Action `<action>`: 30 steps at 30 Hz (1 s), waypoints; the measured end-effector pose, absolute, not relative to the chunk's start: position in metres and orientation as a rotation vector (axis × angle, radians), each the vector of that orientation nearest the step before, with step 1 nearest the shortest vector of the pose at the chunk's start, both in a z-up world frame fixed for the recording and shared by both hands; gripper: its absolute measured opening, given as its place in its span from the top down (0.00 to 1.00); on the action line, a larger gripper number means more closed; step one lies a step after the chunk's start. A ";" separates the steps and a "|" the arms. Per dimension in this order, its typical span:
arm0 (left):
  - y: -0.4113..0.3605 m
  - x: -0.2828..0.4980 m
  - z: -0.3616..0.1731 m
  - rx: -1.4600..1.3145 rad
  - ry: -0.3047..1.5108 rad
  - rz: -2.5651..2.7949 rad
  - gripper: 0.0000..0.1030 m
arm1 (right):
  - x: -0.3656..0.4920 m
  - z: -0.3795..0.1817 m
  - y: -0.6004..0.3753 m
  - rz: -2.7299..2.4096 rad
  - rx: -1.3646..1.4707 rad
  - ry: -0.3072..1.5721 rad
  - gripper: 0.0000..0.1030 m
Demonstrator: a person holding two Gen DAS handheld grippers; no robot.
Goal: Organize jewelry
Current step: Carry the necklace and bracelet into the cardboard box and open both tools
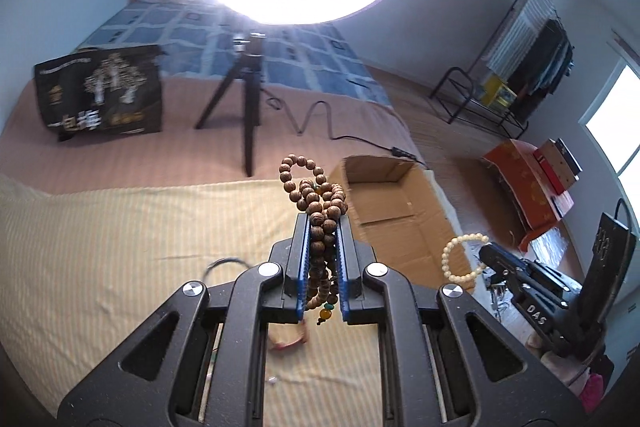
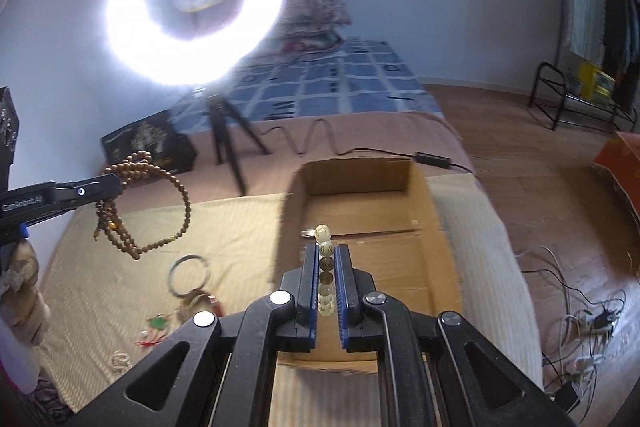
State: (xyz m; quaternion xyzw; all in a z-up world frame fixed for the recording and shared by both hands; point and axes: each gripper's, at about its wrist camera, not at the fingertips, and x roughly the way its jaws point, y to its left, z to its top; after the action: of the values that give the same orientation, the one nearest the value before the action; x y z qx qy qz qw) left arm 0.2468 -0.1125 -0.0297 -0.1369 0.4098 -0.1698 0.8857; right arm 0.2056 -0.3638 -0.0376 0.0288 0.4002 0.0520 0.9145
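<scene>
My left gripper (image 1: 323,223) is shut on a long brown wooden bead string (image 1: 316,195), bunched between its blue pads and held above the yellow striped cloth; it also shows in the right wrist view (image 2: 140,203), hanging in loops. My right gripper (image 2: 327,249) is shut on a cream bead bracelet (image 2: 325,267), held over the open cardboard box (image 2: 400,211). In the left wrist view that bracelet (image 1: 460,259) and right gripper (image 1: 486,253) hang at the box's (image 1: 400,203) right side.
On the cloth lie a metal bangle (image 2: 189,273), a red-trimmed bracelet (image 2: 200,303), a green charm (image 2: 156,323) and a small pale bead piece (image 2: 120,361). A ring light on a tripod (image 1: 248,107), a black bag (image 1: 100,91) and a cable (image 2: 360,151) stand behind.
</scene>
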 end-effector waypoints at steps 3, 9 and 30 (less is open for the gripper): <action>-0.134 0.258 -0.028 -0.278 0.851 -0.379 0.90 | 0.207 -0.042 -0.378 0.079 0.059 0.828 0.95; -0.179 0.277 -0.029 -0.257 0.844 -0.433 0.90 | 0.213 -0.051 -0.394 0.038 0.043 0.839 0.95; -0.254 0.326 -0.101 -0.215 0.974 -0.448 0.90 | 0.235 -0.096 -0.422 -0.009 0.042 0.933 0.95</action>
State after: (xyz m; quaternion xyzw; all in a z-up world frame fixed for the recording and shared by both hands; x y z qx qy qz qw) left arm 0.3257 -0.2542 -0.1013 -0.1024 0.4630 -0.2128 0.8543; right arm 0.2350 -0.4219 -0.0965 0.0202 0.4497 -0.0043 0.8930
